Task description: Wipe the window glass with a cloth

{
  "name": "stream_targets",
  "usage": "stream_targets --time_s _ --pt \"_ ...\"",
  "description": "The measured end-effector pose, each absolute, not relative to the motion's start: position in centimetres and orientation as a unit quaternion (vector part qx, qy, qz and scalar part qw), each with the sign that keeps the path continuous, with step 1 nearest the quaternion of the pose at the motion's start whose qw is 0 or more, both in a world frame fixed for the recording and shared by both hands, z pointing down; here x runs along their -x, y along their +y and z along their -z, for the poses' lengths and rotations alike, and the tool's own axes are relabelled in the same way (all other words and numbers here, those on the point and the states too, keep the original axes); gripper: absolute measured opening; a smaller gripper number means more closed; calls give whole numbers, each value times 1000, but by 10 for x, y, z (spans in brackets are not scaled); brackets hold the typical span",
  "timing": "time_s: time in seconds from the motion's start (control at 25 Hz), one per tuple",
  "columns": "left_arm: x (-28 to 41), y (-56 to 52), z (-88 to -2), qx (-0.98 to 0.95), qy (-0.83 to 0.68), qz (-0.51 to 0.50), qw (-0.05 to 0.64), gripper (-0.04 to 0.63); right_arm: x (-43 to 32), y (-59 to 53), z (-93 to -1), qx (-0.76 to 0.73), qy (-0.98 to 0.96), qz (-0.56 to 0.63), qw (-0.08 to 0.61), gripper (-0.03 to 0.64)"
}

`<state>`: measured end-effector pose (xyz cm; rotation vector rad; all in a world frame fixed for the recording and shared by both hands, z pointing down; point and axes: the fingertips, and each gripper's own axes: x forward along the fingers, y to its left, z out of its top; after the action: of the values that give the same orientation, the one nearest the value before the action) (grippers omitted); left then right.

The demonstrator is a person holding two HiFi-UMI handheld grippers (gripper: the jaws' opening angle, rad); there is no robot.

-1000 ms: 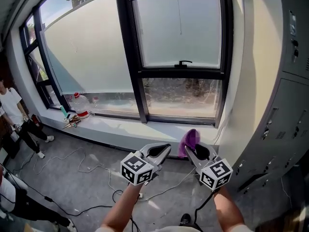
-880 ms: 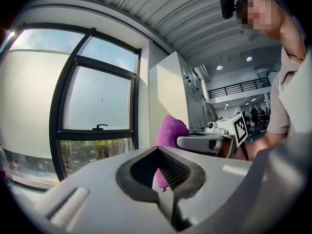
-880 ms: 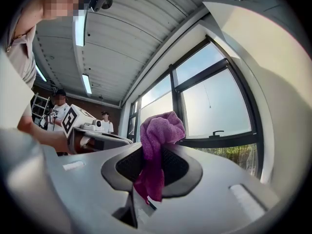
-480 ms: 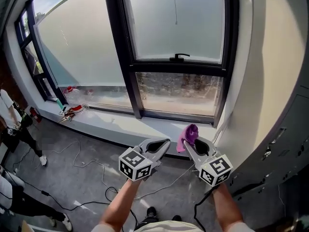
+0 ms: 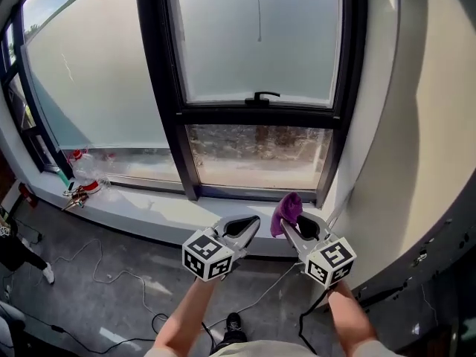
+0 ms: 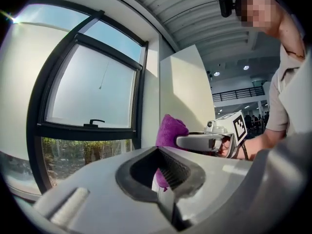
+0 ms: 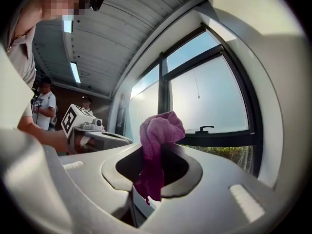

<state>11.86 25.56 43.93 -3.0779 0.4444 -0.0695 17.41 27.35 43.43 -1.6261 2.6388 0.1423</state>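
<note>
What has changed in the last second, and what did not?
The person came nearer the window, which now looks larger; the bottle slid left in view. Nothing grasped or released: right claw stays shut on the purple cloth, left claw shut, empty.

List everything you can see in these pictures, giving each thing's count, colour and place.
window glass: several panes, pale, straight ahead
window frame: one, black, around the panes
handle: one, black, on the upper pane's bottom rail
sill: one, white, below the window
bottle: one, clear with red, sill's left end
cloth: one, purple, held by the right gripper
left gripper: one, grey, shut, empty
right gripper: one, grey, shut on the cloth
forearms: two, bare, bottom of view
</note>
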Motion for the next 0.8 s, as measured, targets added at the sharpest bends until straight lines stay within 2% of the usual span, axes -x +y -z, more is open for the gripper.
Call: stream_targets --time_s 0.4,0.8 --pt "-81 125 -428 996 92 11 -4 0 -138 151 -416 571 820 -37 -2 115" --pt "-85 40 -442 995 97 8 -25 0 -149 68 -432 573 819 -19 -13 115"
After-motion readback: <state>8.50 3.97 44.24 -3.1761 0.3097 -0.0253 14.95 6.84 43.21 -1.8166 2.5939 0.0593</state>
